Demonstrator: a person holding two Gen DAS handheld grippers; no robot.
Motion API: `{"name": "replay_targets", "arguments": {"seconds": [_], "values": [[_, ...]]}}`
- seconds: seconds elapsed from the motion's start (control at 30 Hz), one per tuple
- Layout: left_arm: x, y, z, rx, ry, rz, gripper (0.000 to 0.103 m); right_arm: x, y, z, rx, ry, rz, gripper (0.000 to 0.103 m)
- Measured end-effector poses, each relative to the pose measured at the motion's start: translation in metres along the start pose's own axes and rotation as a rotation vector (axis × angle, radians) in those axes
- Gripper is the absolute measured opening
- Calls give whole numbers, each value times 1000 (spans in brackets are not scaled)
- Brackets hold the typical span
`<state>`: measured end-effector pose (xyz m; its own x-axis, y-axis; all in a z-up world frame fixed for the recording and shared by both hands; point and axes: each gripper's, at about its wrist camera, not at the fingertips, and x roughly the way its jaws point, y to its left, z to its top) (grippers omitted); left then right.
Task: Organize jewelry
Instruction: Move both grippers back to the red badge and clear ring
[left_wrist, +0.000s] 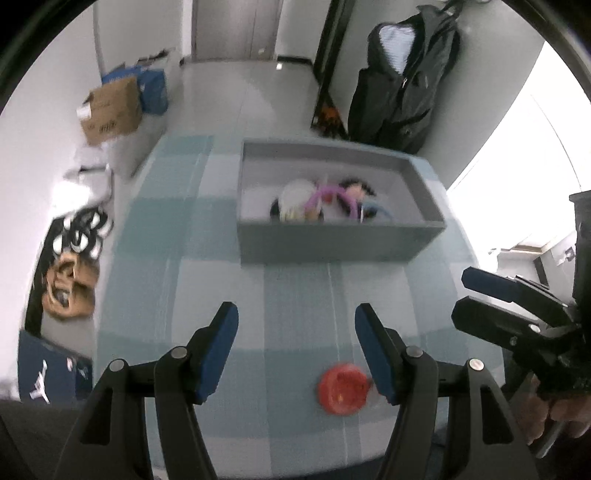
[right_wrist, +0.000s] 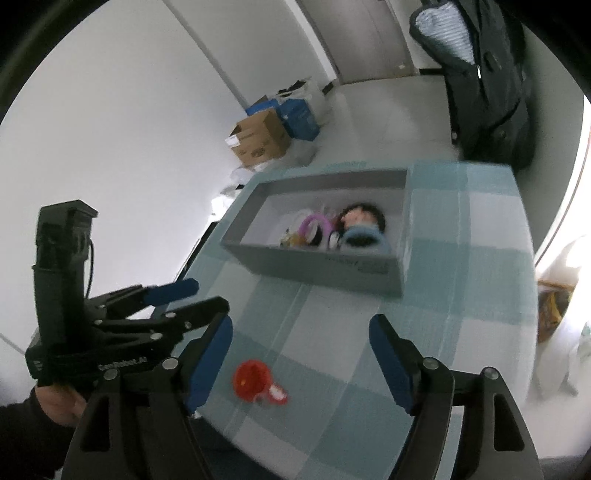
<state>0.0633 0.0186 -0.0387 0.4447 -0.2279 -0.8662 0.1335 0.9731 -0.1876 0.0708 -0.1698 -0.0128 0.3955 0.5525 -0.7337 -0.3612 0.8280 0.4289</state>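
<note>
Red hair tie (left_wrist: 344, 388), round and glossy with a small red-and-white charm at one side, blurred, lying alone on the checked blue-and-white cloth of the table (left_wrist: 295, 295) near the front edge. Farther back on the table, grey box (left_wrist: 332, 240), open-topped, holding a heap of hair ties and bands (left_wrist: 325, 201): purple, pale blue, white, black, details smeared. Left gripper (left_wrist: 296, 347) above the table, jaws wide, holding nothing, red tie just by its right finger. Right gripper (right_wrist: 300, 354) likewise wide and empty, hovering over the tie. Dark jacket (left_wrist: 402, 85) hanging behind.
</note>
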Motion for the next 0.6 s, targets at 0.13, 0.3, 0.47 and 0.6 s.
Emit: {"name": "replay_targets", "arguments": {"seconds": [0.13, 0.3, 0.47, 0.6], "values": [[1, 3, -8, -22, 14, 12, 61, 15, 9, -17, -30, 75, 13, 76], [4, 14, -9, -66, 32, 31, 61, 37, 26, -36, -120, 153, 14, 76], [-4, 21, -6, -93, -2, 28, 62, 51, 43, -48, -212, 194, -25, 76], [-3, 25, -8, -115, -2, 27, 62, 58, 51, -52, -266, 200, -57, 66]]}}
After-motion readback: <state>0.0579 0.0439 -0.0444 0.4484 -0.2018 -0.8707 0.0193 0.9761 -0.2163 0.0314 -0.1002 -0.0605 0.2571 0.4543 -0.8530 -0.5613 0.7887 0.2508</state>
